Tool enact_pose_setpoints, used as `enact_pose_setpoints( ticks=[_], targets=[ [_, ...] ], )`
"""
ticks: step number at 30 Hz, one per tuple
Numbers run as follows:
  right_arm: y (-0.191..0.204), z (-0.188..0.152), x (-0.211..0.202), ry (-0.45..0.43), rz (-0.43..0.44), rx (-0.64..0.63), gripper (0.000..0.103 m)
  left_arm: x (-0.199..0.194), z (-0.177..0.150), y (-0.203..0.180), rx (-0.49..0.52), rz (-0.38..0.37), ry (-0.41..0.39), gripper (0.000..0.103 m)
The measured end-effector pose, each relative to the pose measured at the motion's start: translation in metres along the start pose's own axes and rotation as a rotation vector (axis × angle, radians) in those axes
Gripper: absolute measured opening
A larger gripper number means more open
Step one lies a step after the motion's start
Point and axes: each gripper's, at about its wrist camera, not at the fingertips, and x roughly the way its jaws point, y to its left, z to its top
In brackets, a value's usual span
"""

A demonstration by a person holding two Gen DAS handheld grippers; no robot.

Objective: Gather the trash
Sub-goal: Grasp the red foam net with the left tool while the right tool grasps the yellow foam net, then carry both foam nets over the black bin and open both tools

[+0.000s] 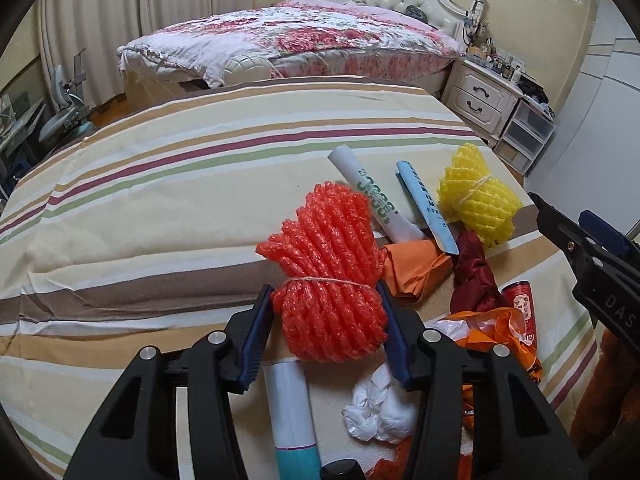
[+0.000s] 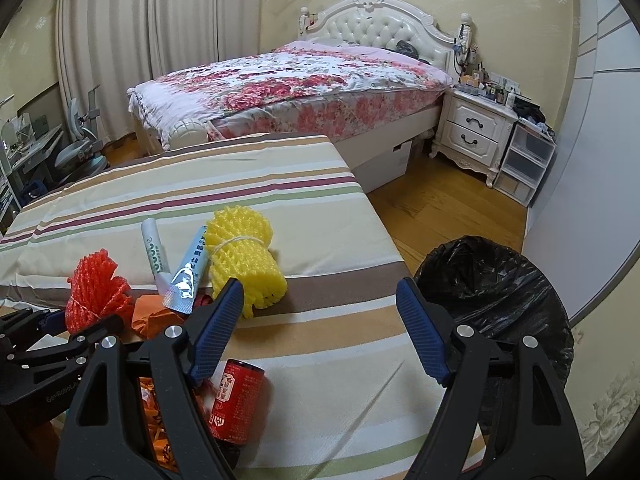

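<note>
Orange-red foam net bundle lies on the striped bench cloth, clenched between the left claw pads | right claw spread wide, empty, above a red can | yellow foam net, two paper tubes beside it | black-lined bin right of the bench

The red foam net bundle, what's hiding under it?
Under the red foam net bundle, an orange paper scrap pokes out beside it, and a white-and-teal tube lies just in front. The striped cloth lies below. What is directly beneath the bundle is covered.
</note>
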Motion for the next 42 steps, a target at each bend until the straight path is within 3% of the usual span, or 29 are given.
enact_pose_setpoints(
  ticks=[8, 15, 20, 22, 32, 42],
  targets=[
    [0.015, 0.011, 0.012, 0.0, 0.026, -0.024, 0.077, -0.015, 0.009, 0.016, -0.021, 0.046, -0.053, 0.049],
    [0.028, 0.02, 0.034, 0.049, 0.067, -0.032, 0.075, -0.015, 0.013, 0.04, -0.071, 0.084, -0.054, 0.049],
    [0.035, 0.018, 0.049, 0.101, 0.123, -0.044, 0.05, -0.017, 0.012, 0.042, -0.076, 0.084, -0.061, 0.049],
    [0.036, 0.016, 0.05, 0.109, 0.155, -0.034, 0.046, -0.018, 0.011, 0.04, -0.075, 0.079, -0.065, 0.049],
    [0.01, 0.006, 0.021, 0.057, 0.106, -0.001, 0.043, -0.037, 0.012, 0.017, -0.06, 0.043, -0.127, 0.049],
    [-0.063, -0.019, -0.025, -0.02, -0.054, 0.079, 0.043, -0.053, 0.013, -0.045, 0.012, -0.043, -0.199, 0.049]
  ],
)
